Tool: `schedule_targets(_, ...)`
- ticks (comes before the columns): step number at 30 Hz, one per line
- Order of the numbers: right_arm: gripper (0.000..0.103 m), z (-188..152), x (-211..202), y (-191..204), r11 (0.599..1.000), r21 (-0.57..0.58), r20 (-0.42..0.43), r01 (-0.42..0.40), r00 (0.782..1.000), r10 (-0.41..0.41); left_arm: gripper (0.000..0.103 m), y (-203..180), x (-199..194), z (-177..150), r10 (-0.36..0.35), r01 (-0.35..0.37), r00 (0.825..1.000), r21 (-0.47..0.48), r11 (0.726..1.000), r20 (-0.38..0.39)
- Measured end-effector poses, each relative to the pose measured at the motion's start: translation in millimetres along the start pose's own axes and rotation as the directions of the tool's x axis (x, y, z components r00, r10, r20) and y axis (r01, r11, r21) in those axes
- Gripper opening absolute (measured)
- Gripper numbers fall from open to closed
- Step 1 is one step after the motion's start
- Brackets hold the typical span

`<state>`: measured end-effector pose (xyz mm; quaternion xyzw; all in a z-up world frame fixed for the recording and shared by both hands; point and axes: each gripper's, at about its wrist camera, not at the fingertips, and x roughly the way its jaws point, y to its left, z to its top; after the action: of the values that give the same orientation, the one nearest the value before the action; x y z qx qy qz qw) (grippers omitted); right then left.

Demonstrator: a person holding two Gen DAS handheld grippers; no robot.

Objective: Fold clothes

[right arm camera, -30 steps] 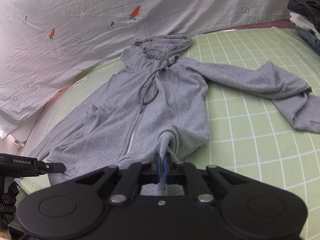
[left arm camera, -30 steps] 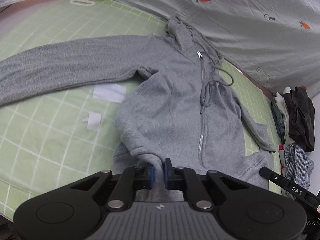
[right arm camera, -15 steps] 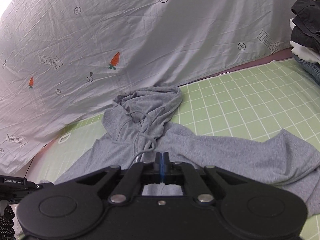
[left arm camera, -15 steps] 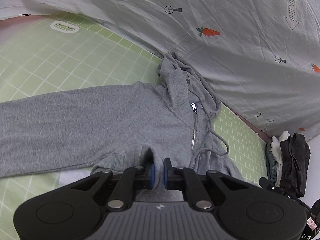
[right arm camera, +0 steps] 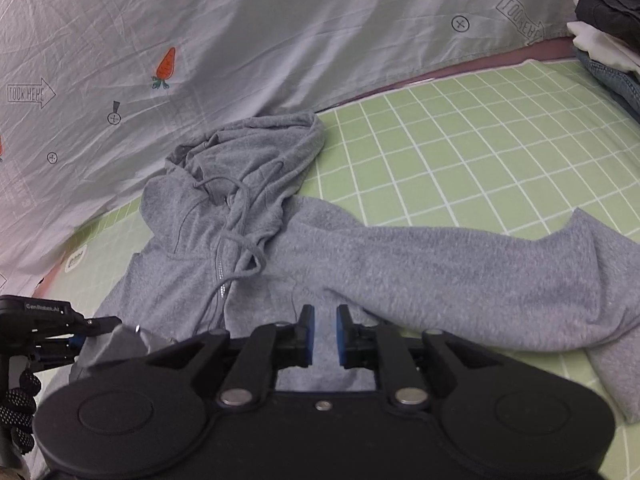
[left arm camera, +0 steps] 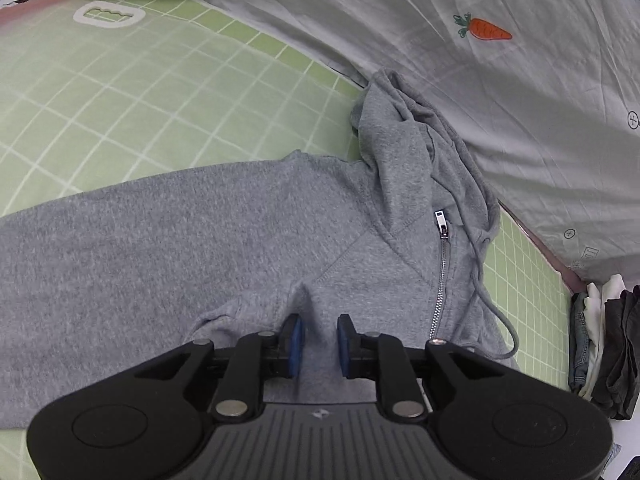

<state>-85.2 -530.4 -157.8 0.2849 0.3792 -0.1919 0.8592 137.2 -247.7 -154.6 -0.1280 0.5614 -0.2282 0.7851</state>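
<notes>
While both pairs of jaws are easing apart, the big pale sheet (right arm camera: 280,32) with its carrot prints fills the far background, well beyond each tool, draped down to the back edge of the green gridded mat (right arm camera: 460,140) on the bench. Spread across that mat lies the grey zip hoodie (left arm camera: 240,240), its lower part doubled up over the chest so the fold sits right at the tips of both tools. Ahead of the left hand-held gripper (left arm camera: 319,338) the hood (left arm camera: 400,152) bunches against the sheet, and one sleeve (left arm camera: 100,248) runs away to its left. Ahead and to the right of the right hand-held gripper (right arm camera: 325,334), the other sleeve (right arm camera: 480,272) stretches across the mat. Off to the far right of the left tool, a stack of folded clothes (left arm camera: 600,340) sits at the mat's edge. On to the tools themselves: the left one's blue pads (left arm camera: 295,340) stand parted and opening, grey cloth lying in the gap but not squeezed. The right one's pads (right arm camera: 309,336) are parted and opening too, the fabric loose between them, so both are released. Smallest now: the zipper (left arm camera: 440,276) runs ahead and right of the left tool, its pull (left arm camera: 441,224) near the collar, and the drawstring (right arm camera: 244,240) loops ahead-left of the right tool.
</notes>
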Motion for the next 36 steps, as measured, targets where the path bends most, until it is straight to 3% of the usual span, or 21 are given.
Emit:
schedule_targets(2,0.023,-8.5,-4.3,2.6,1.000,0.000,-0.010,0.013,1.000,-0.013,0.028,3.8,-17.6,-8.1,0.015,-0.015,0.999,0.003,1.000,0.030)
schedule_targets(4,0.047,-15.6,-12.9,7.6,1.000,-0.007,-0.002,0.028,1.000,-0.028,0.036,7.5,-35.4,-16.8,0.031,-0.031,0.998,0.004,1.000,0.059)
schedule_targets(8,0.054,-27.6,-37.2,22.0,0.998,-0.043,0.043,0.037,0.998,-0.035,0.039,12.0,-64.4,-38.5,0.058,-0.059,0.994,0.013,0.998,0.092)
schedule_targets(10,0.071,-33.2,-47.5,30.9,0.997,-0.068,0.063,0.045,0.997,-0.041,0.044,15.8,-73.1,-49.3,0.069,-0.070,0.993,0.007,0.998,0.096)
schedule_targets(14,0.083,-52.0,-61.1,52.5,0.991,-0.121,0.077,0.063,0.996,-0.054,0.047,23.6,-85.8,-69.2,0.102,-0.103,0.991,0.014,0.995,0.091)
schedule_targets(16,0.095,-65.9,-64.8,65.9,0.984,-0.159,0.082,0.082,0.994,-0.069,0.052,28.9,-91.5,-78.5,0.112,-0.115,0.990,0.027,0.993,0.087)
schedule_targets(19,0.100,-85.0,-67.7,84.7,0.975,-0.201,0.095,0.096,0.992,-0.078,0.058,39.0,-100.3,-91.8,0.140,-0.145,0.987,0.068,0.987,0.079)
schedule_targets(26,0.101,-108.6,-55.9,135.5,0.942,-0.303,0.109,0.142,0.987,-0.114,0.062,65.2,-123.5,-101.3,0.186,-0.197,0.979,0.145,0.970,0.084)
schedule_targets(30,0.100,-119.0,-45.6,154.8,0.864,-0.394,0.176,0.313,0.949,-0.263,0.063,76.8,-138.4,-103.3,0.205,-0.222,0.972,0.159,0.962,0.116)
schedule_targets(34,0.090,-118.9,-52.2,145.0,0.822,-0.387,0.216,0.418,0.908,-0.360,0.063,82.7,-143.7,-102.4,0.210,-0.226,0.970,0.129,0.966,0.126)
schedule_targets(36,0.088,-117.5,-59.4,132.6,0.831,-0.357,0.215,0.427,0.903,-0.372,0.063,79.9,-140.3,-102.9,0.206,-0.220,0.971,0.118,0.968,0.118)
